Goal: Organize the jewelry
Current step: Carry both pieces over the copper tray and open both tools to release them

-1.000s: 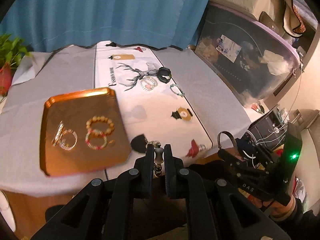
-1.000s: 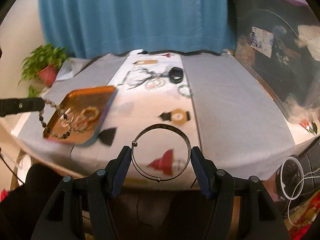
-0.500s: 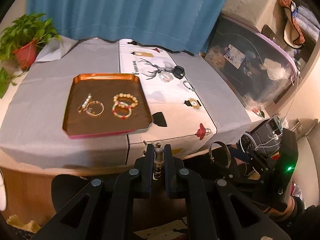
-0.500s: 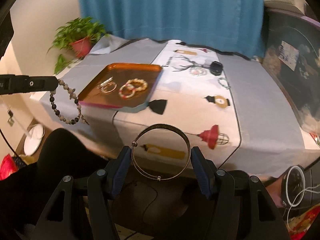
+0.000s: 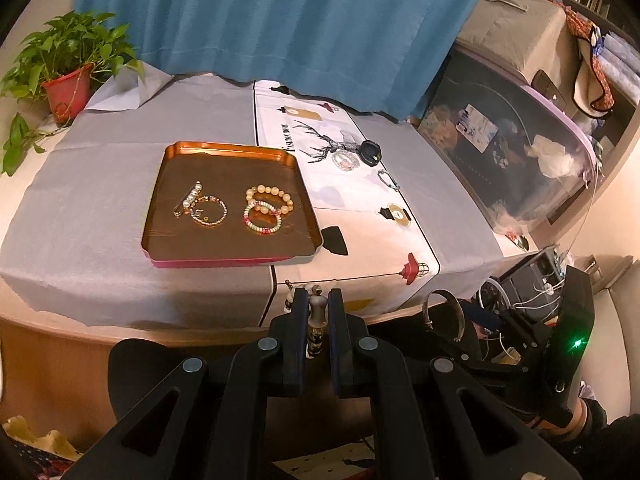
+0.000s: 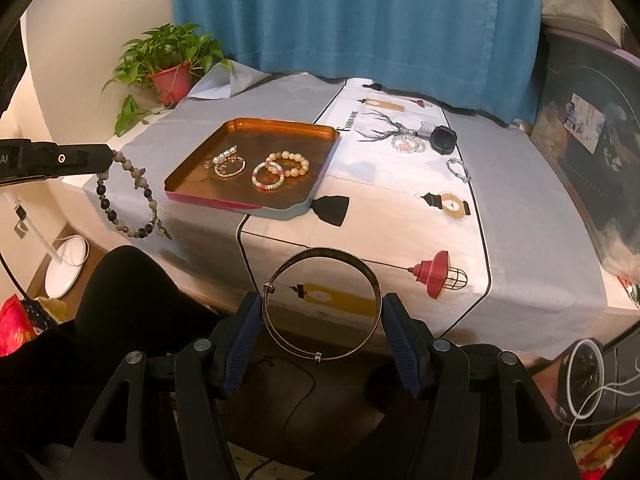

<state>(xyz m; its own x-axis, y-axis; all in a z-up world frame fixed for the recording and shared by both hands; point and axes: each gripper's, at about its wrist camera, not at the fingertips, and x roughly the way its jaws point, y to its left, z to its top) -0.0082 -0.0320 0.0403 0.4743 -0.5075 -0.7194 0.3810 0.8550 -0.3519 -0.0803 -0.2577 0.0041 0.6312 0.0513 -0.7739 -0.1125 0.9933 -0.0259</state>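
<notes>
Standing before the grey-clothed table (image 6: 532,216), both grippers hover short of the copper rectangular tray (image 6: 320,148), left gripper (image 5: 319,307) pinching a dark beaded bracelet (image 6: 132,196), right gripper (image 6: 322,312) clamping a thin metal bangle (image 6: 320,252).

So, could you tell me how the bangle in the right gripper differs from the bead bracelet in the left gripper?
The bangle is one plain metal hoop; the bead bracelet is a string of grey and dark beads. The bangle is braced across the right gripper and keeps its round shape; the bracelet dangles from the shut left gripper. Both are held short of the tray.
</notes>
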